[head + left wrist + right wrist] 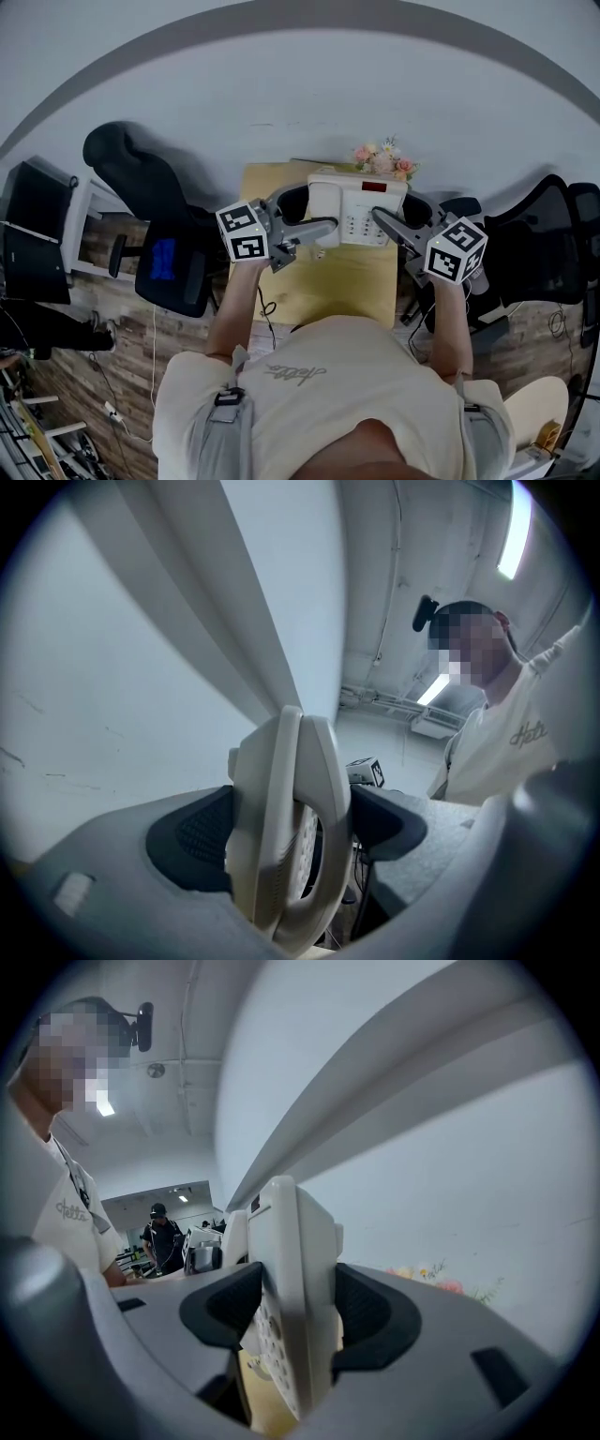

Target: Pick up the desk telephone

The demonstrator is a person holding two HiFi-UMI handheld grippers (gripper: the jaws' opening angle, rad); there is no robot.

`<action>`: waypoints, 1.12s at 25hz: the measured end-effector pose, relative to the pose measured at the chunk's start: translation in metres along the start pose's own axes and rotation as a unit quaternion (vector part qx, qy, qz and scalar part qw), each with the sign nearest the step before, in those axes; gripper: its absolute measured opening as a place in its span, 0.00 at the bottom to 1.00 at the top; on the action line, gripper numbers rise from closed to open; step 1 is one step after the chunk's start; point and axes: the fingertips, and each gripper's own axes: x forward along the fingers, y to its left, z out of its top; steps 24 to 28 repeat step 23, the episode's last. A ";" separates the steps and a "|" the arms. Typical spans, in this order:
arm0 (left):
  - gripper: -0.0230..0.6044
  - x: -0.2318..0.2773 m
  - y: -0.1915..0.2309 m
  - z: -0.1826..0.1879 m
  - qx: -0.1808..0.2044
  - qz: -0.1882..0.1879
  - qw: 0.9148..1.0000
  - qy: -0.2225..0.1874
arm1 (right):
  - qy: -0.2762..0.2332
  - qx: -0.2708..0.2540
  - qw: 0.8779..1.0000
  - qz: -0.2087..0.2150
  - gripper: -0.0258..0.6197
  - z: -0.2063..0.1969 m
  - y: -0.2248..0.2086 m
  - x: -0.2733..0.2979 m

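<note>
While the left claw (pixel 302 214) & right claw (pixel 401 221) each clamp an end of the desk telephone (pixel 361 211), just in front of the flowers (pixel 382 159), the lift step looks underway, so next needs both rising evenly off the tabletop (pixel 328 281).

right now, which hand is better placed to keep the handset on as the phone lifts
Left, probably: the left tool clamps handset and base together; the right tool grips only the keypad edge.
</note>
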 end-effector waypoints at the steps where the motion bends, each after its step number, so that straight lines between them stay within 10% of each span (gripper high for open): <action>1: 0.64 0.001 0.000 0.000 0.002 0.000 1.000 0.001 | -0.001 -0.002 1.000 0.001 0.39 0.001 0.000 0.000; 28: 0.64 -0.001 -0.002 -0.006 0.003 0.014 1.000 0.001 | -0.001 0.000 1.000 0.010 0.39 -0.006 0.000 -0.001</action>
